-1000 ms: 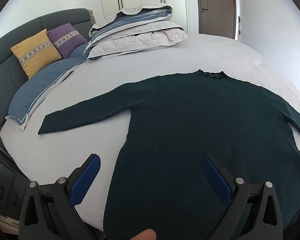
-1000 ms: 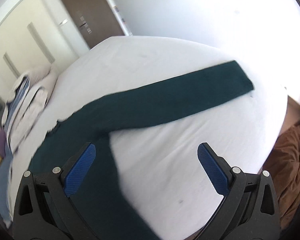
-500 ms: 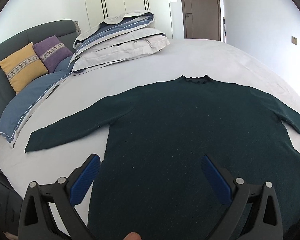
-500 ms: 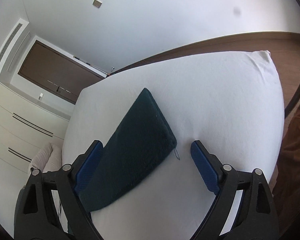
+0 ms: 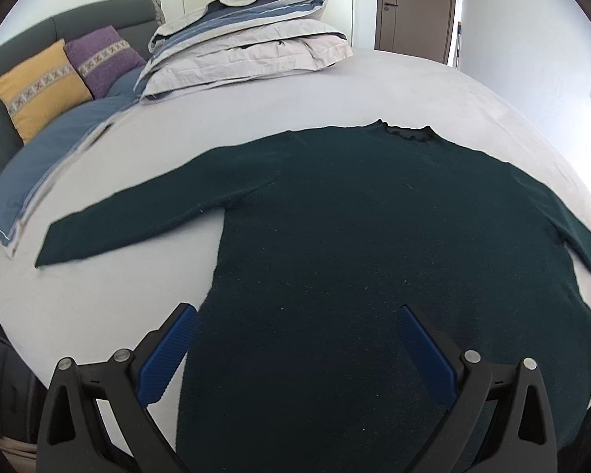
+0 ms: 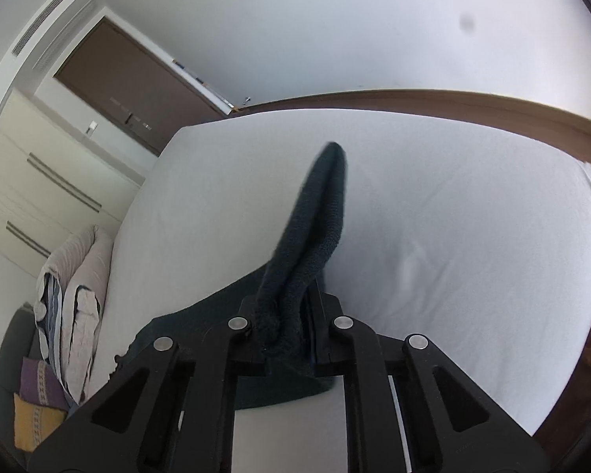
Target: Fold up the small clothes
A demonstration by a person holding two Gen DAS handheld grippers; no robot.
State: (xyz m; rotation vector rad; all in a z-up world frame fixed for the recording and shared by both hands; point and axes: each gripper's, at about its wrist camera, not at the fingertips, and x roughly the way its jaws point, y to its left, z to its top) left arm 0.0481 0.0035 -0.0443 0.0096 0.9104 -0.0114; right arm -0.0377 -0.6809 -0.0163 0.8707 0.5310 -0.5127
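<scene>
On the bed (image 5: pixel 433 90), only the right wrist view shows the right gripper (image 6: pixel 285 315) jaws clamping the sweater (image 5: pixel 374 256) sleeve; left gripper (image 5: pixel 295 347) gapes.

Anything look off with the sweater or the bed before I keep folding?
Nothing stands out. The dark green sweater lies flat on the bed, left sleeve stretched out. The right gripper is shut on the bunched right sleeve cuff; the left gripper is open above the hem.

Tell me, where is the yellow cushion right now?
In the left wrist view, the yellow cushion leans against the grey headboard at far left, beside the purple cushion.
</scene>
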